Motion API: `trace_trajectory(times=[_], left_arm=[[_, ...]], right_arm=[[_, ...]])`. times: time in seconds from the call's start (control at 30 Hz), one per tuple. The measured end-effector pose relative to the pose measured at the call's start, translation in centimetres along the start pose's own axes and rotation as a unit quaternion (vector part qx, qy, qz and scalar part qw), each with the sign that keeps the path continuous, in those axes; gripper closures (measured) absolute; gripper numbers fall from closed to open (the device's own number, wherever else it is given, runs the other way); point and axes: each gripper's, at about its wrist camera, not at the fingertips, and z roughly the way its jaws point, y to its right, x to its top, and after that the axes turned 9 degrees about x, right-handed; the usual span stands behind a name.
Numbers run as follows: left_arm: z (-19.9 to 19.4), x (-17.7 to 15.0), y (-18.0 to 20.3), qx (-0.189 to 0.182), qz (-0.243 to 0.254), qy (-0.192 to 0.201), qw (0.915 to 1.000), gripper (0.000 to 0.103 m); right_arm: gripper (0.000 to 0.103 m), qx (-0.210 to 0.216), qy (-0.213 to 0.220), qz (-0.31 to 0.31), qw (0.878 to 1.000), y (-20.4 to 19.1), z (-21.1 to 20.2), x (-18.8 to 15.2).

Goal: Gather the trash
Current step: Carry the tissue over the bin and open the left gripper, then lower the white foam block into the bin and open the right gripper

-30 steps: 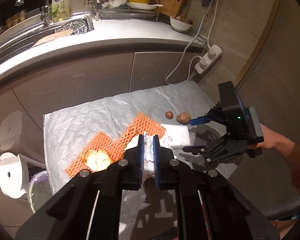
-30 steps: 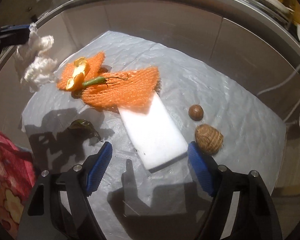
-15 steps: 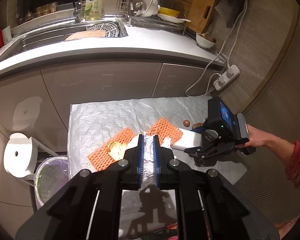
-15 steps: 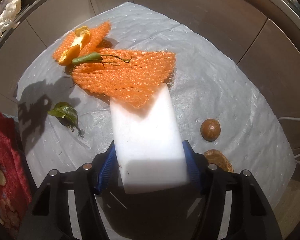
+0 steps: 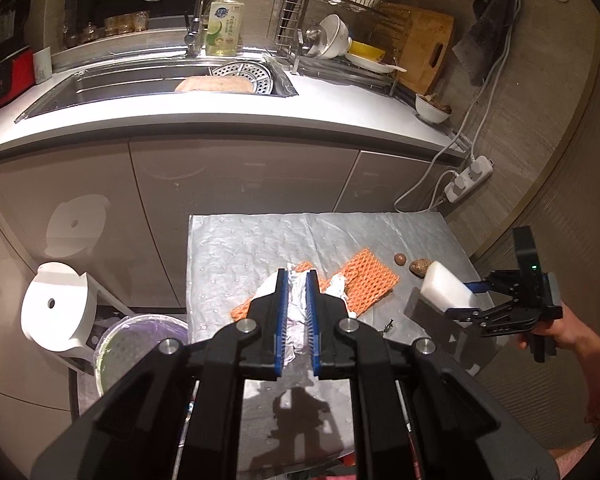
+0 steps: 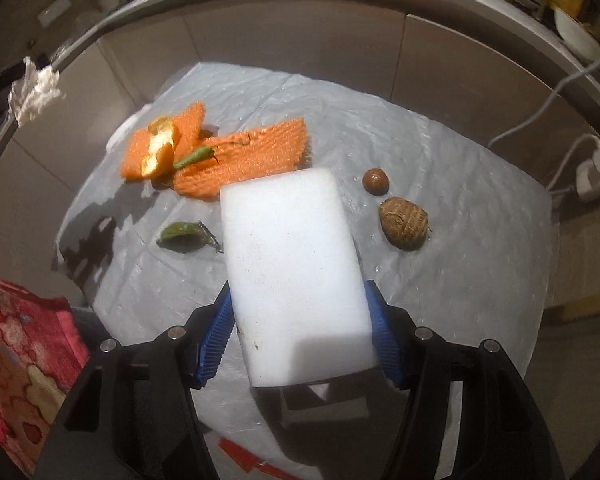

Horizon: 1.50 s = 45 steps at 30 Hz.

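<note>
Kitchen floor by the cabinets, silver mat [image 5: 236, 248] strewn with orange foam netting [image 6: 240, 156], peel [image 6: 160, 148], leaves, two brown nuts. Mid-collection: left gripper [image 5: 297, 300] clamped tight on crumpled white tissue [image 5: 296, 304], angled down over the mat; right gripper [image 6: 300, 336] pinching white foam block [image 6: 292, 272] by its near end, lifted clear of the mat, pointing steeply down. Next probably carrying both to lined bin [image 5: 136, 344] at mat's left edge and letting go over it, block's far end unsupported so may tip.
</note>
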Motion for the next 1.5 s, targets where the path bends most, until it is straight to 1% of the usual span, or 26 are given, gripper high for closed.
trace_trajectory(times=[0.1, 0.2, 0.27, 0.33, 0.47, 0.57, 0.7, 0.97, 1.2, 1.23, 1.27, 1.3, 1.33, 1.37, 1.5], left_arm=[[-0.8, -0.1, -2.3, 0.007, -0.007, 0.005, 0.9999, 0.094], [-1.2, -0.6, -5.2, 0.014, -0.021, 0.004, 0.9997, 0.094], [-1.1, -1.0, -7.1, 0.019, -0.027, 0.0, 0.9994, 0.094], [-0.8, -1.7, -9.0, 0.027, -0.026, -0.006, 0.9993, 0.094], [0.8, -3.7, -12.4, 0.04, -0.016, -0.034, 0.9985, 0.094], [2.8, -5.6, -14.5, 0.049, -0.003, -0.061, 0.9969, 0.094], [6.1, -8.1, -16.6, 0.049, 0.008, -0.101, 0.9937, 0.094], [13.0, -12.3, -19.0, 0.047, 0.024, -0.171, 0.9839, 0.094], [16.3, -14.2, -19.7, 0.051, 0.048, -0.21, 0.9752, 0.093], [16.4, -14.2, -19.9, 0.051, 0.047, -0.213, 0.9746, 0.091], [16.5, -14.2, -20.0, 0.051, 0.045, -0.214, 0.9744, 0.082], [16.4, -14.2, -20.0, 0.054, 0.041, -0.213, 0.9747, 0.075], [16.2, -14.0, -20.1, 0.058, 0.039, -0.211, 0.975, 0.06], [15.9, -13.9, -20.1, 0.06, 0.035, -0.207, 0.9759, 0.054], [14.0, -12.6, -20.0, 0.045, 0.029, -0.189, 0.9805, 0.054]], right_arm=[[0.04, 0.013, 0.055, 0.033, 0.998, -2.5, -2.8, 0.9], [0.04, 0.05, 0.108, 0.053, 0.992, -6.1, -5.1, 2.3], [0.04, 0.077, 0.131, 0.058, 0.987, -8.6, -5.8, 3.5], [0.04, 0.104, 0.147, 0.059, 0.982, -11.2, -5.4, 5.2], [0.04, 0.137, 0.153, 0.044, 0.978, -16.0, -3.9, 8.4], [0.039, 0.146, 0.148, 0.031, 0.978, -19.0, -2.8, 10.2], [0.039, 0.149, 0.139, 0.022, 0.979, -22.2, -1.7, 11.6], [0.039, 0.138, 0.129, 0.035, 0.981, -25.2, -1.2, 11.7], [0.039, 0.128, 0.124, 0.048, 0.983, -25.7, -1.0, 11.4], [0.039, 0.127, 0.124, 0.049, 0.983, -25.7, -0.9, 11.4], [0.039, 0.127, 0.122, 0.05, 0.983, -25.7, -0.8, 11.4], [0.039, 0.126, 0.121, 0.052, 0.983, -25.8, -0.7, 11.4], [0.039, 0.127, 0.12, 0.052, 0.983, -25.9, -0.6, 11.4], [0.039, 0.127, 0.118, 0.053, 0.983, -25.9, -0.4, 11.4], [0.039, 0.121, 0.101, 0.042, 0.987, -26.4, 1.1, 11.5]])
